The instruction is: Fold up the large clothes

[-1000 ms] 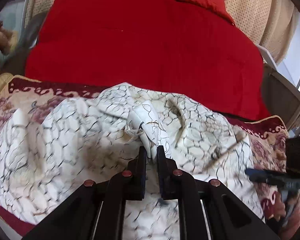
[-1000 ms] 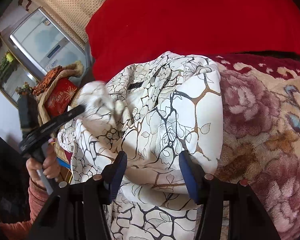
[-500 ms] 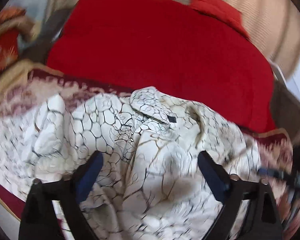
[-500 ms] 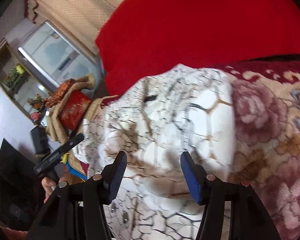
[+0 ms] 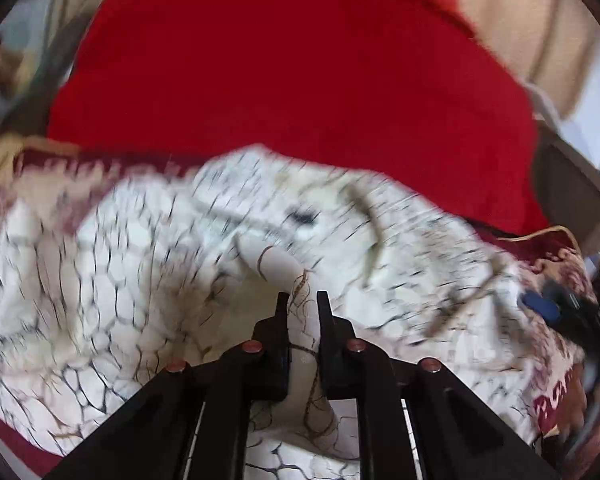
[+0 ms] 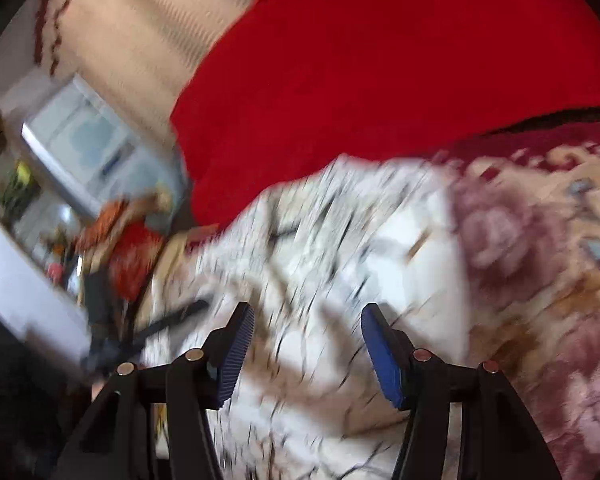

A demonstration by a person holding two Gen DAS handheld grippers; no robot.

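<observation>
A white garment (image 5: 148, 264) with a black and brown crackle print lies rumpled on a floral blanket (image 5: 36, 176). My left gripper (image 5: 302, 300) is shut on a raised fold of the garment near its middle. My right gripper (image 6: 307, 316) is open, its blue pads (image 6: 382, 356) wide apart just above the garment (image 6: 340, 240) near its right edge. In the left wrist view the right gripper (image 5: 552, 308) shows at the garment's right side. Both views are blurred by motion.
A red quilt (image 5: 292, 92) covers the bed behind the garment, also in the right wrist view (image 6: 380, 60). The floral blanket (image 6: 540, 260) lies bare to the right. Shelves, a red box (image 6: 128, 256) and a window (image 6: 84, 152) stand at far left.
My left gripper was shut on a fold, opened wide half a second ago, and is shut again on a fold. The right gripper stayed open and shifted slightly over the garment.
</observation>
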